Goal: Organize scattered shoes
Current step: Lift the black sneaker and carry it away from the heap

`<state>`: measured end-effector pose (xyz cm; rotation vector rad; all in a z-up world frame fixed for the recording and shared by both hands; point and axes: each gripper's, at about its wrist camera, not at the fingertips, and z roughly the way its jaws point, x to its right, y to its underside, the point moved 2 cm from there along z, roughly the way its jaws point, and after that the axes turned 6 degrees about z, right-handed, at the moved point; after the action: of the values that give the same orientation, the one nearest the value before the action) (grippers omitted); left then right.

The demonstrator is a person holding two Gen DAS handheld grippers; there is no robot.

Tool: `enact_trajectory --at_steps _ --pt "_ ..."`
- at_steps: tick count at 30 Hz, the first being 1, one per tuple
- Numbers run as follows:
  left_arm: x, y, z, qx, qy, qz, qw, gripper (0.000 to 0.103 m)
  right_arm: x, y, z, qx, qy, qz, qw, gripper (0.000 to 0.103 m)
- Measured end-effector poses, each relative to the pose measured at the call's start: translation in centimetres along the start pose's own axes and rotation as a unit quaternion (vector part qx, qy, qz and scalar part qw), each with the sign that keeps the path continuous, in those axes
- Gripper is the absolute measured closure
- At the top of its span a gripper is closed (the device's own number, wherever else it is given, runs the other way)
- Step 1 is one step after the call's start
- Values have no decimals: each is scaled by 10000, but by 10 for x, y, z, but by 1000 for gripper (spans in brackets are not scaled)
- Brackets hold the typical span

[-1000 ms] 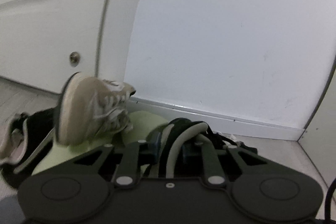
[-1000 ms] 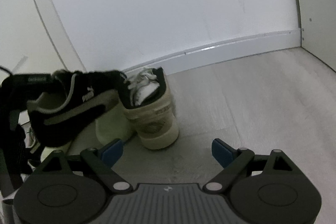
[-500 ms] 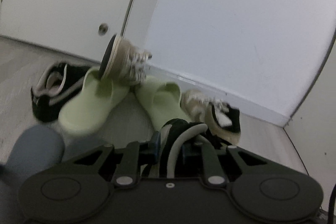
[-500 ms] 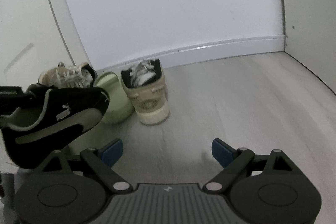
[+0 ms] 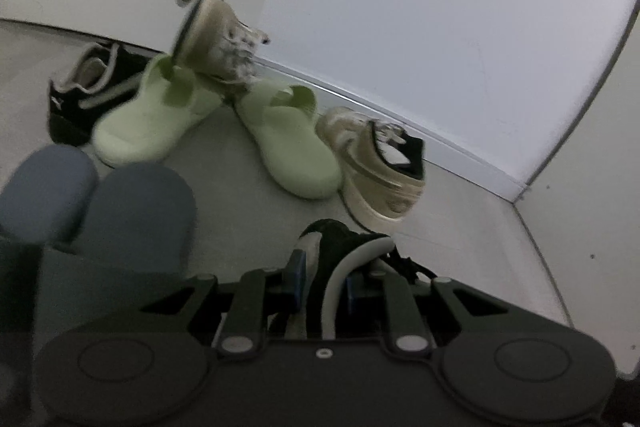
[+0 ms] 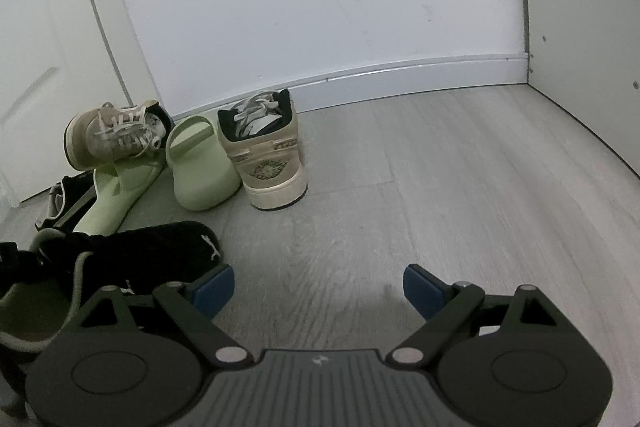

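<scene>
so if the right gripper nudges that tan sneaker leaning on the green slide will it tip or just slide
The tan sneaker is propped tilted on the green slide, so it would probably topple. Its loose laces might snag. The right gripper is open and apart from it.

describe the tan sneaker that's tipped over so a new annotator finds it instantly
Start at the white door on the left, where its frame meets the wall. At its foot is a pile of shoes; the tipped tan sneaker lies on its side, resting on a green slide. Its twin, the upright tan sneaker, stands on its sole further right.
</scene>
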<state>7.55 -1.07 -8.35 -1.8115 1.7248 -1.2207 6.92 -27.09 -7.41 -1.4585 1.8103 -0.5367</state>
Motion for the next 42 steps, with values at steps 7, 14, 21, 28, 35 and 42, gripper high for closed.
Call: enact_trajectory --at_steps 7,14,21,28,35,42 --pt "35 22 18 -226 434 -152 9987 84 15 -1 -2 55 189 50 9998 12" --pt "61 39 46 -576 662 -93 9961 83 48 -12 -7 241 625 220 9975 12" --pt "91 58 66 -772 860 312 9928 80 73 -15 -10 311 886 386 9948 12" --pt "89 60 78 -873 1025 446 9899 75 75 -14 -8 287 859 386 9951 12" --pt "80 57 81 -1212 1270 642 9824 38 74 -15 -9 209 841 477 9951 10" --pt "45 46 52 -1174 1451 811 9791 29 75 -24 -15 218 812 631 9945 10"
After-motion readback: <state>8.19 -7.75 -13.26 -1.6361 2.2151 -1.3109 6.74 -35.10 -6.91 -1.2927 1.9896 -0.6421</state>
